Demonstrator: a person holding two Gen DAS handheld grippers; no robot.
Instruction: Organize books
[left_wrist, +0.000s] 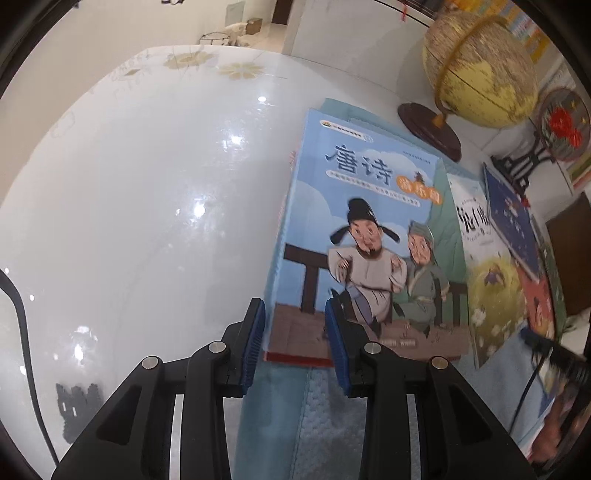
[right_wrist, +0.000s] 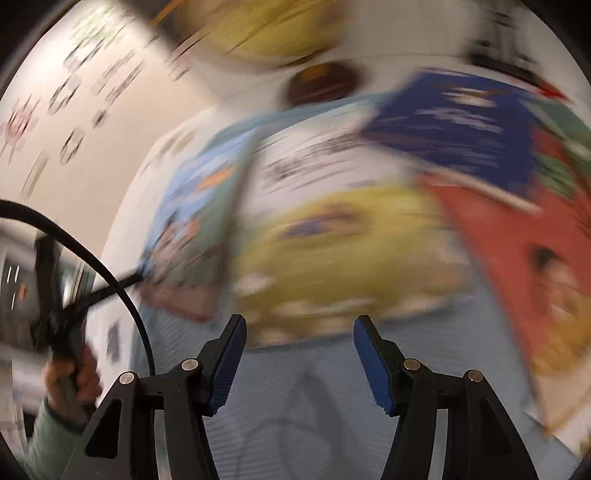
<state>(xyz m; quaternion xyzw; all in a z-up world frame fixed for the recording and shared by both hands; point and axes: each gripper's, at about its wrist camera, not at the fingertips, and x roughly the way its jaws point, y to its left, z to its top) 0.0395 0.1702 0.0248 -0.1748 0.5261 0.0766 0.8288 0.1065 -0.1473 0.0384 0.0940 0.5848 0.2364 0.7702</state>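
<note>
My left tongs (left_wrist: 295, 317) are partly open and straddle the near left corner of the blue book (left_wrist: 369, 240). 1 pad sits just beside the spine and the other lies over the cover's bottom edge. I cannot tell whether the pads actually press on it, so I will not call it held.

The blue book runs straight ahead from these tongs. Its long axis points away from me, with the title end far and the foot end at the tips. It lies flat on top of at least 1 other book, whose red edge shows below it. The pile rests on a pale blue cloth (left_wrist: 295, 406) on the table (left_wrist: 129, 184).

My right tongs (right_wrist: 299, 365) stand wide apart with nothing between the pads. That view is badly smeared. Even so, I can see the yellow book (right_wrist: 332, 240) just ahead of the tips, its long axis also running away. The navy book (right_wrist: 461, 129) and the red book (right_wrist: 517, 258) lie ahead and to the right.

I judge that the coming move turns on that corner. The left hand is much the nearer to the blue book, and the right is nearer the yellow 1. A pull along the spine would keep the pile square, while a sideways tug at 1 corner could twist it.
</note>
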